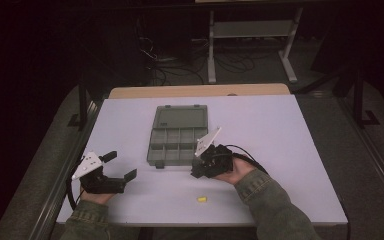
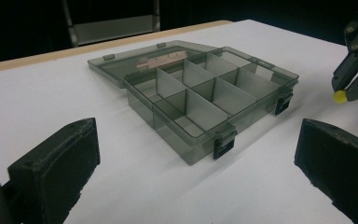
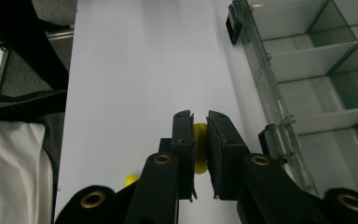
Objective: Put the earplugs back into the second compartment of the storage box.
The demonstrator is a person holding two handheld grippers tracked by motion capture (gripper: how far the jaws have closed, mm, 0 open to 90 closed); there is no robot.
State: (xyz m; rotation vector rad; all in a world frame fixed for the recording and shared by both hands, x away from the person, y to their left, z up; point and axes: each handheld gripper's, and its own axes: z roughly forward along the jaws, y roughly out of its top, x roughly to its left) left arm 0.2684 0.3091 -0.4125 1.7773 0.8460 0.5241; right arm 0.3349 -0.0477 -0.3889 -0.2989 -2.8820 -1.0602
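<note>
High view: the open compartment box sits mid-surface. The right tool, at the box's 4 o'clock, points toward 8 o'clock. The left tool, near the 8 o'clock corner, has its jaws spread wide and empty. A loose yellow piece lies at 6 o'clock.

Left gripper view: the box lies ahead; at 2 o'clock the right tool pinches a yellow bead.

Right gripper view: the jaws clamp the bead, raised just beside the box.
</note>
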